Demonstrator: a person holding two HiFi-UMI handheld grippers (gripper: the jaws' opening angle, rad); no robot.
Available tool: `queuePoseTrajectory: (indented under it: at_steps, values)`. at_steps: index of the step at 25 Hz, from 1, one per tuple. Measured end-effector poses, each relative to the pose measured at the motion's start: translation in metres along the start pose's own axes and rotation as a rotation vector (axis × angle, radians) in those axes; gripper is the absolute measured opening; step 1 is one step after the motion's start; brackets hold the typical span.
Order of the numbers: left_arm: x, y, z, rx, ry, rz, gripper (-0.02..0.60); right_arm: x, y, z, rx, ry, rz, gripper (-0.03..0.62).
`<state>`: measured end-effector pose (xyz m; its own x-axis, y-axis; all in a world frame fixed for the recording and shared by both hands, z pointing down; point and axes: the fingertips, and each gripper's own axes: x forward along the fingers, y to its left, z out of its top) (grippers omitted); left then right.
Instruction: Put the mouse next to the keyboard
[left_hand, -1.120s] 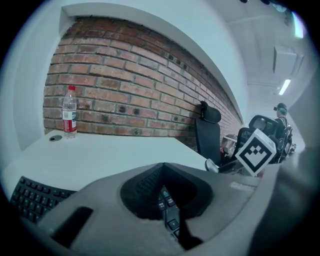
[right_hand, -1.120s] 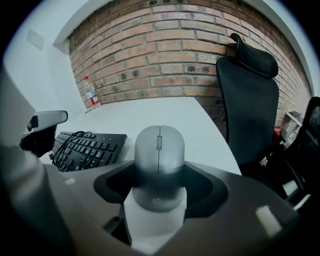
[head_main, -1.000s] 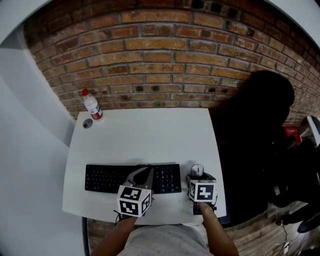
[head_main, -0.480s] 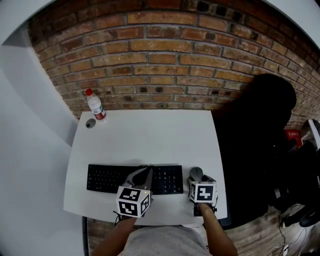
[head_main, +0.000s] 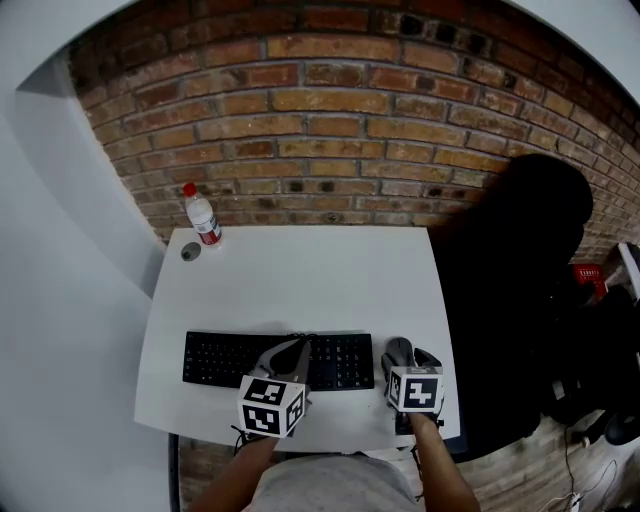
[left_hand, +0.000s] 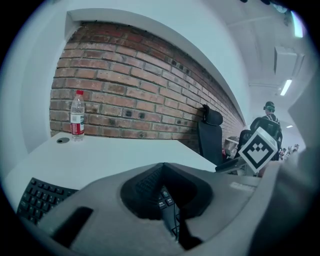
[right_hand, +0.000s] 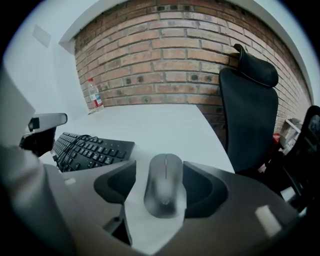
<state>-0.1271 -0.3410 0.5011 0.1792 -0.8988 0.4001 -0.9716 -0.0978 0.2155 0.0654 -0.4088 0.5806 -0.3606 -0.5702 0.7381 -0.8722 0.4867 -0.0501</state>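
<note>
**Mouse between the parted right fingers, beside the keyboard.**
The smooth, grey, oval mouse (right_hand: 164, 185) lies flat on the matte white table (right_hand: 165, 125), between the right gripper's (right_hand: 161, 167) fingers (right_hand: 207, 190). These stand apart: the right pad sits close against the mouse, and a strip of table shows at the left pad. The flat black keyboard (right_hand: 95, 149) lies just left of these fingers. The left gripper's (left_hand: 162, 166) grey fingers are closed tip to tip over the keys, holding nothing.
</note>
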Motion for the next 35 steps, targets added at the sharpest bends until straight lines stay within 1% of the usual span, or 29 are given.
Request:
queuePoseTrajectory:
  at_steps: [1,3,5,11,14,15,17,18,26,35]
  values:
    - [-0.003,0.001,0.001,0.001,-0.003,0.001,-0.014,-0.005,0.005,0.005,-0.007,-0.019,0.012,0.295]
    - [-0.010,0.003,0.003,0.001,-0.011,0.004,-0.014,-0.014,0.016,0.015,-0.020,-0.063,0.040,0.241]
    - [-0.018,0.007,0.004,-0.002,-0.019,0.008,-0.014,-0.025,0.027,0.024,-0.028,-0.107,0.062,0.208]
    - [-0.046,0.021,0.004,-0.018,-0.039,0.022,-0.014,-0.055,0.061,0.044,-0.047,-0.221,0.126,0.145]
    - [-0.061,0.029,0.006,-0.022,-0.053,0.030,-0.014,-0.070,0.079,0.053,-0.058,-0.275,0.153,0.104]
    - [-0.065,0.031,0.006,-0.023,-0.059,0.032,-0.014,-0.074,0.084,0.055,-0.062,-0.292,0.157,0.083]
    - [-0.074,0.036,0.008,-0.021,-0.070,0.036,-0.014,-0.081,0.094,0.059,-0.067,-0.323,0.162,0.019]
    - [-0.079,0.038,0.009,-0.021,-0.074,0.038,-0.014,-0.084,0.099,0.060,-0.070,-0.335,0.167,0.011]
    - [-0.107,0.051,0.011,-0.024,-0.087,0.052,-0.014,-0.114,0.141,0.067,-0.113,-0.406,0.255,0.009]
    - [-0.118,0.051,0.011,-0.012,-0.100,0.046,-0.014,-0.125,0.145,0.063,-0.102,-0.430,0.247,0.009]
